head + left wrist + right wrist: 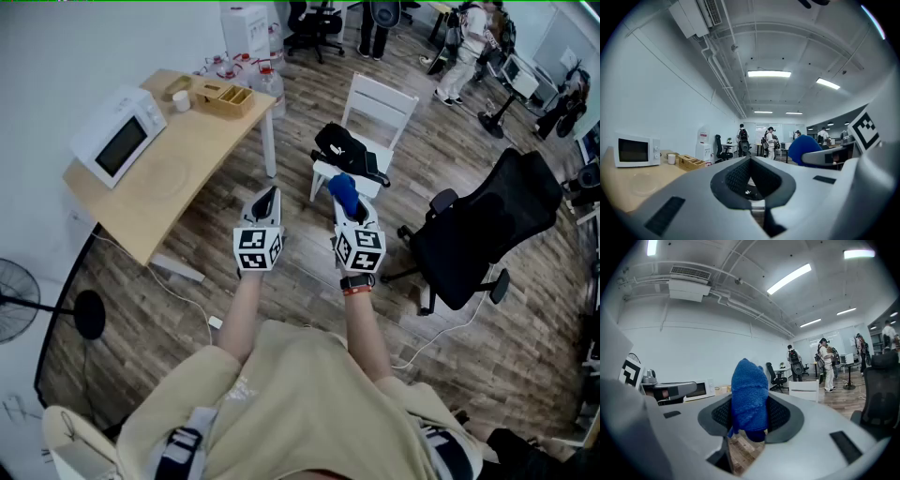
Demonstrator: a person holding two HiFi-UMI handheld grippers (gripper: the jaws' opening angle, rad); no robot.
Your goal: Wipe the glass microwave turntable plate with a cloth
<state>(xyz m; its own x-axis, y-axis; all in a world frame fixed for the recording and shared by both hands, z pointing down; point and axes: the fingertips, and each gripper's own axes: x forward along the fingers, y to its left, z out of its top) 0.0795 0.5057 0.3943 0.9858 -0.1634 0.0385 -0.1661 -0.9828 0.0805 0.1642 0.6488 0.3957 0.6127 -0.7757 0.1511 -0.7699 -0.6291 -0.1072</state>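
The fingers of the right gripper point(750, 414) pinch the soft blue cloth point(749, 392), those of the left gripper point(751, 164) are pressed together empty, and the glass turntable plate point(190, 174), likely heavy, slippery and fragile, lies far left on the counter point(150, 220), best steadied at its rim.

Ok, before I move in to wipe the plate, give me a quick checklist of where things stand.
1. Cloth gripped: ok. The blue cloth is clamped between the right gripper jaws.
2. Left gripper free: ok. Its jaws are together with nothing between them.
3. Plate reachable: ok. The glass plate lies flat on the table, in front of the microwave.
4. Grippers at the plate: not ok. Both hang over the floor, apart from the table.
5. Where the plate needs wiping: cannot tell. It is only faintly visible.
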